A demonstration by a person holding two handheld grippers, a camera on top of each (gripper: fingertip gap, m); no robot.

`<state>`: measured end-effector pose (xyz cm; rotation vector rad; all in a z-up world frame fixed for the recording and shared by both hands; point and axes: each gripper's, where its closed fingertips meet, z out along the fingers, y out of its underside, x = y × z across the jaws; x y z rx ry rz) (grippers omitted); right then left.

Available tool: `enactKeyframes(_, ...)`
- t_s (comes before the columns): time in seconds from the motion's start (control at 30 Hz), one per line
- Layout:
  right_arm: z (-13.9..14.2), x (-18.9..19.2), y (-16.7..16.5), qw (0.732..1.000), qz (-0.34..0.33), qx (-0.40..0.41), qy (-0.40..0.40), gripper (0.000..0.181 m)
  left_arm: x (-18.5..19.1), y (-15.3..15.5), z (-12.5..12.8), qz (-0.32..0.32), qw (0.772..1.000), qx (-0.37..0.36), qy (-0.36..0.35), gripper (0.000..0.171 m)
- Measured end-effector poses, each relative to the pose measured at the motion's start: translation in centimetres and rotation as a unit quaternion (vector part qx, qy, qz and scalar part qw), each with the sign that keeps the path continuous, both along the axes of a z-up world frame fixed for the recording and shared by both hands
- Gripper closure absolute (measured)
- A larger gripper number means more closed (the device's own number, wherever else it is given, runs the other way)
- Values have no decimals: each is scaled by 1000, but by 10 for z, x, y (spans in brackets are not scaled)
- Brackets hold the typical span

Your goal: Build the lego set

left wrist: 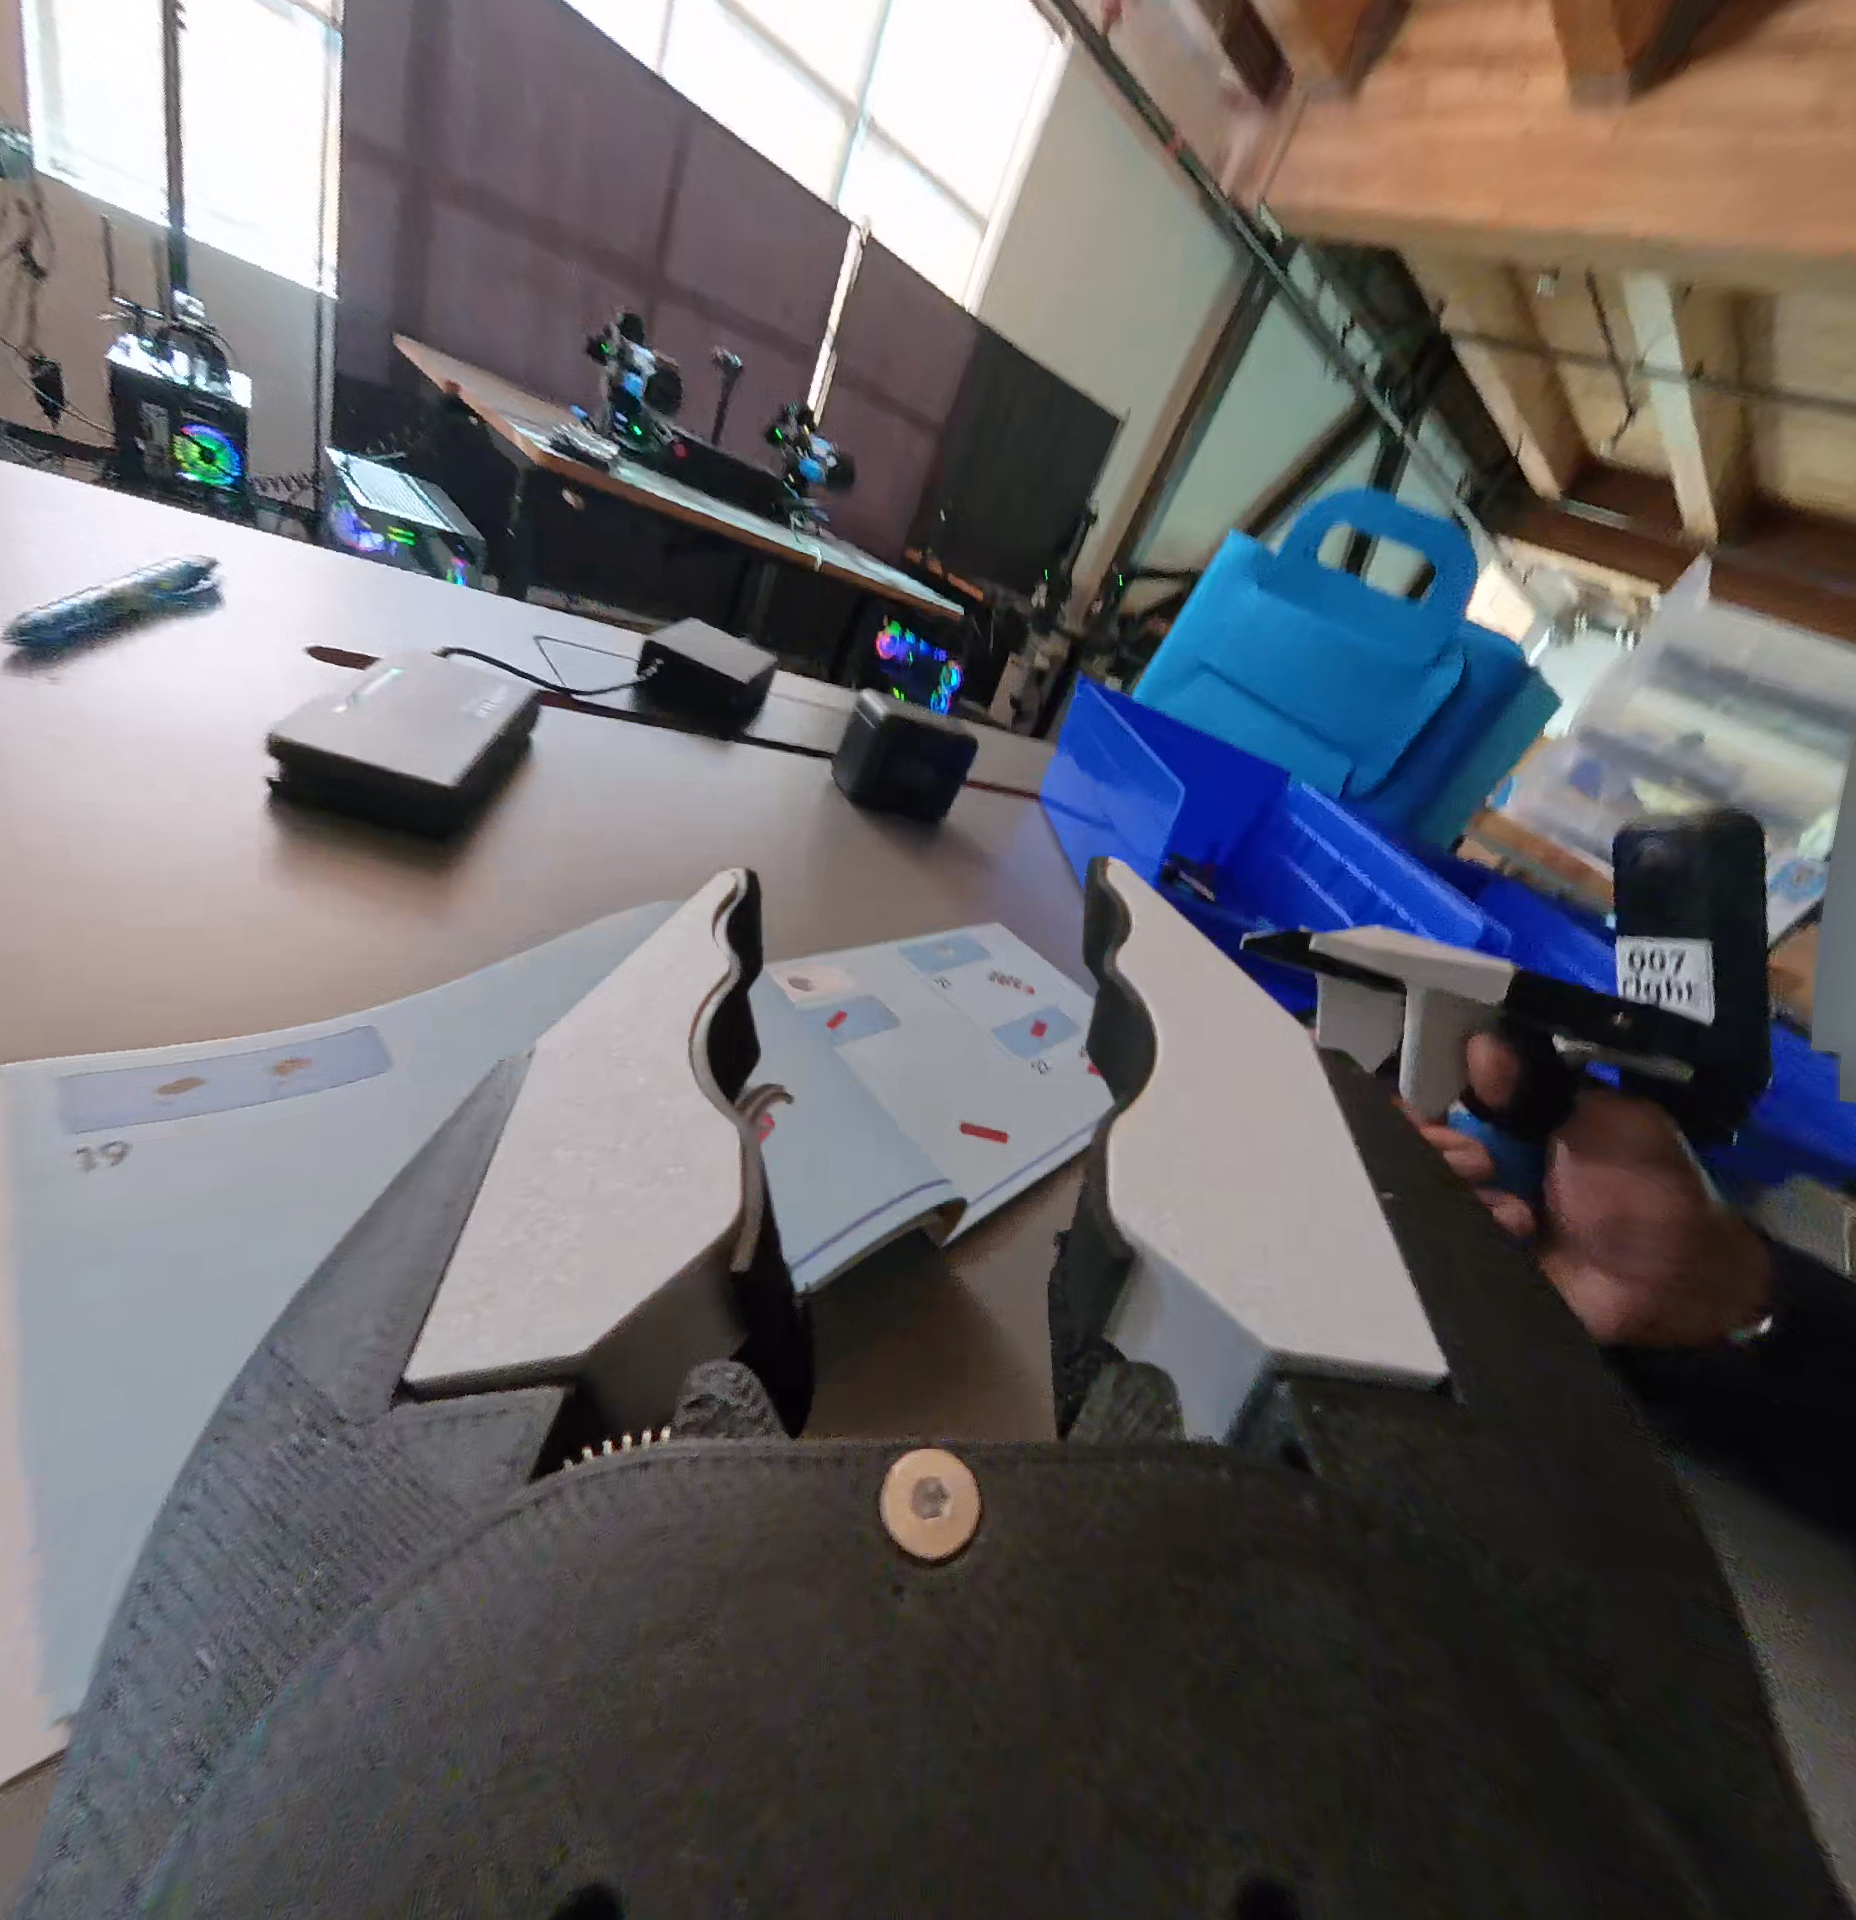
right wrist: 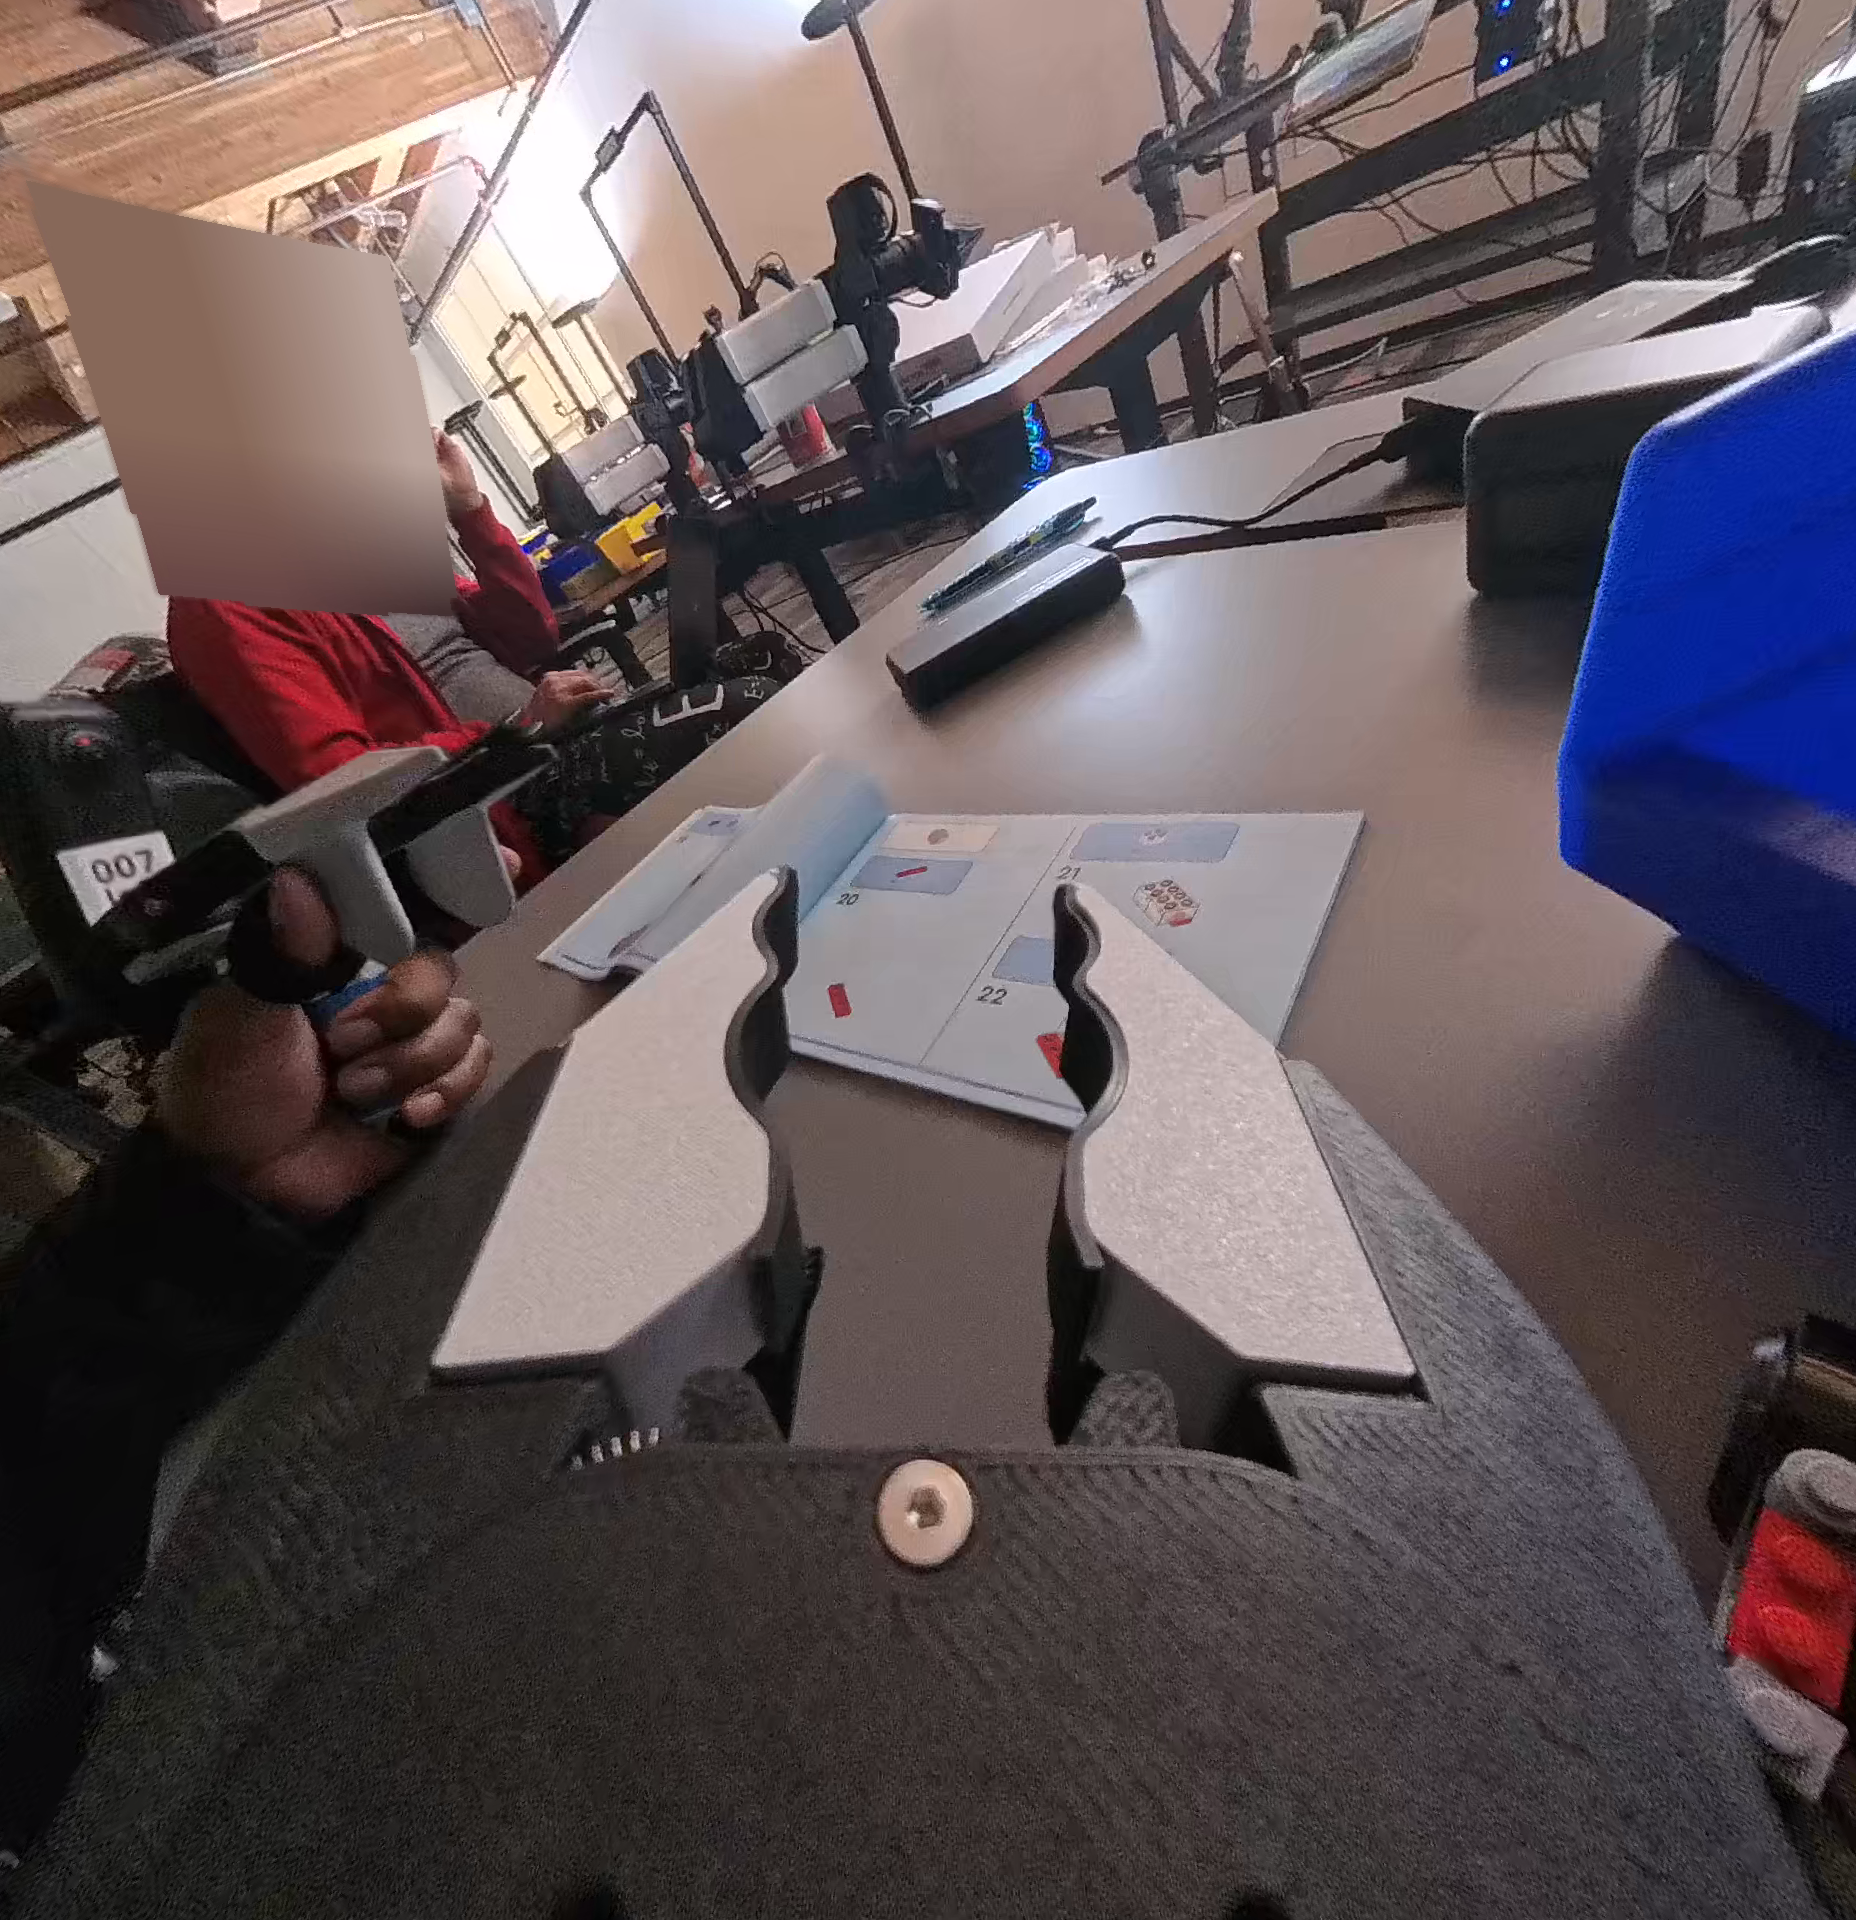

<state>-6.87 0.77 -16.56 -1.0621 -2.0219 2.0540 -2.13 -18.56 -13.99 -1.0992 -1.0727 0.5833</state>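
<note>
The open instruction booklet lies flat on the dark table. My left gripper is open and empty, low over the booklet. My right gripper is open and empty, just above the booklet's near edge. Each gripper also shows in the other's view, held by a hand: the right one at the right, the left one at the left. A small build of red and grey bricks stands at the bottom right edge of the right wrist view, partly cut off.
Blue bins and a blue bag stand right of the booklet; one bin is close on my right. Black boxes with cables and a pen lie farther back. A person in red sits beyond the table's left edge.
</note>
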Motion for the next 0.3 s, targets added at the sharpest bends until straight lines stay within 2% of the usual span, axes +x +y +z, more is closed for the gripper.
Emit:
enactKeyframes(0.1,2,-3,-3,1000,0,-3,9,131,0,-14,2,20,999,34,3,109)
enactKeyframes(0.3,5,-2,-4,1000,7,-13,11,132,-1,-25,0,43,998,53,0,110)
